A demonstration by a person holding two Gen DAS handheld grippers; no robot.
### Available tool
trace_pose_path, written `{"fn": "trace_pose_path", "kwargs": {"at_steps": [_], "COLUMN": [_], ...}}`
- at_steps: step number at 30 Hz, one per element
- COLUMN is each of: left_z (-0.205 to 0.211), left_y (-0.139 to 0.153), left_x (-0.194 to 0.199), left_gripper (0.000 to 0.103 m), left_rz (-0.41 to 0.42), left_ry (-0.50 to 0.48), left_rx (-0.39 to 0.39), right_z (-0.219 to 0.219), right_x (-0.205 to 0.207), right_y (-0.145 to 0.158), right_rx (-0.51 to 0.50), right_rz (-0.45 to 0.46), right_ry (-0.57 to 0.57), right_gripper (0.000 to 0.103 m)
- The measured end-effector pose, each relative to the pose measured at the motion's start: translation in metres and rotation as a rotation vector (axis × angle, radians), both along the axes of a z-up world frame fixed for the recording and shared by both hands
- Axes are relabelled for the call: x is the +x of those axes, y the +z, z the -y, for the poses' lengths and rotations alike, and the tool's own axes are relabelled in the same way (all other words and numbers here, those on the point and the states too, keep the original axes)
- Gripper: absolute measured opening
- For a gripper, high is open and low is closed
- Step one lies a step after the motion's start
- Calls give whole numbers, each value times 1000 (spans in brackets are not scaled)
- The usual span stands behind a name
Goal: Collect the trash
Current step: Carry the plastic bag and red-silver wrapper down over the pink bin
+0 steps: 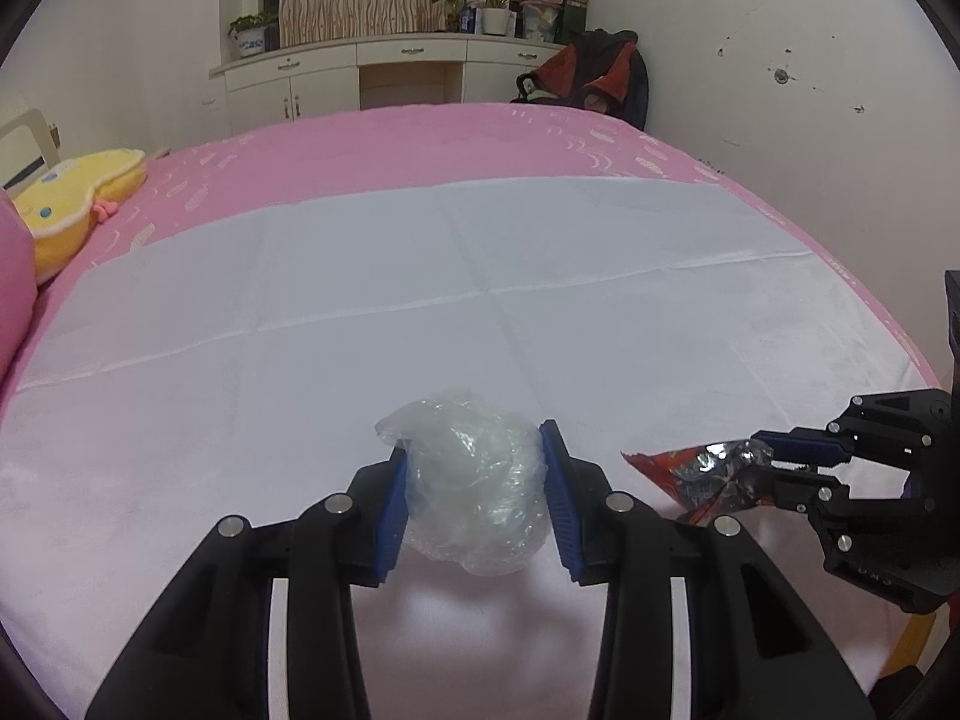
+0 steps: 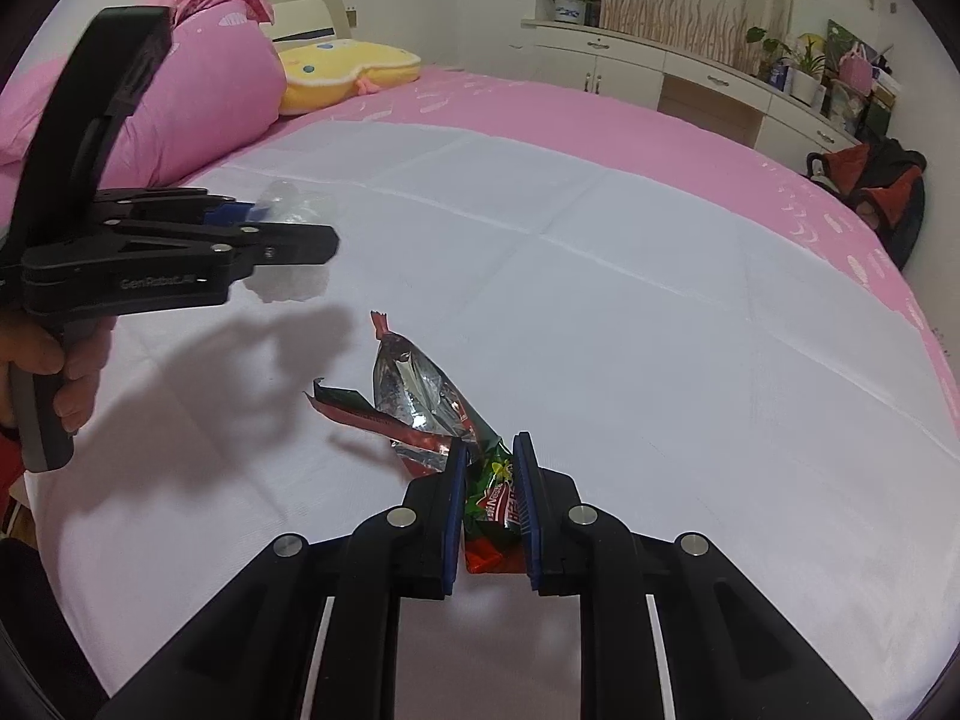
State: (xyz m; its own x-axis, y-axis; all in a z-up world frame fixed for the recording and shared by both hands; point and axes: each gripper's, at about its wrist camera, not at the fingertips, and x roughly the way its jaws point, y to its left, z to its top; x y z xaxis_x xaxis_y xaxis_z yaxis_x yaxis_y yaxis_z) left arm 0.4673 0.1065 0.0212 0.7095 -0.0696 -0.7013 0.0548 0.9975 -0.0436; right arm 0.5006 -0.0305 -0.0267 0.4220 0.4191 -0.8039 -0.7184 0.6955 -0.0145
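White sheet (image 1: 540, 276): one plastic wad (image 1: 474, 492), one wrapper (image 2: 432, 414).

Left gripper (image 1: 474, 489) angled down, pads clamped on something; right gripper (image 2: 489, 507) angled down, pinched tight; left hand (image 2: 60, 372) grips handle.

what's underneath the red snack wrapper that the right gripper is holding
Under the red snack wrapper, pinched in the right gripper, only the white sheet shows, with the wrapper's shadow on it. The patch directly beneath the wrapper is covered.
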Motion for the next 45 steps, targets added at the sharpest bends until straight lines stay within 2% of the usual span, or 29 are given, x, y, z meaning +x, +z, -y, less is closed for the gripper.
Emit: {"fn": "trace_pose_path", "kwargs": {"at_steps": [12,22,27,36,45], "left_z": [16,31,41,54,63], "left_y": [59,91,101,107,96], "left_x": [-81,-153,-184,-244,-308], "left_gripper": [41,41,41,41,41], "left_rz": [41,50,54,49,67], "left_ry": [-3,-10,-19,-45,-63], "left_rx": [58,83,83,41,8], "right_z": [22,38,51,74,103], "right_x": [-45,-97,-129,-179,-234], "right_y": [66,111,131,143,140], "right_rx": [23,32,71,123,149], "right_rz": [34,47,26,-37,-66], "right_ry": [-56,-51,-41,-2,25], "right_gripper": [20,20,20,21,20]}}
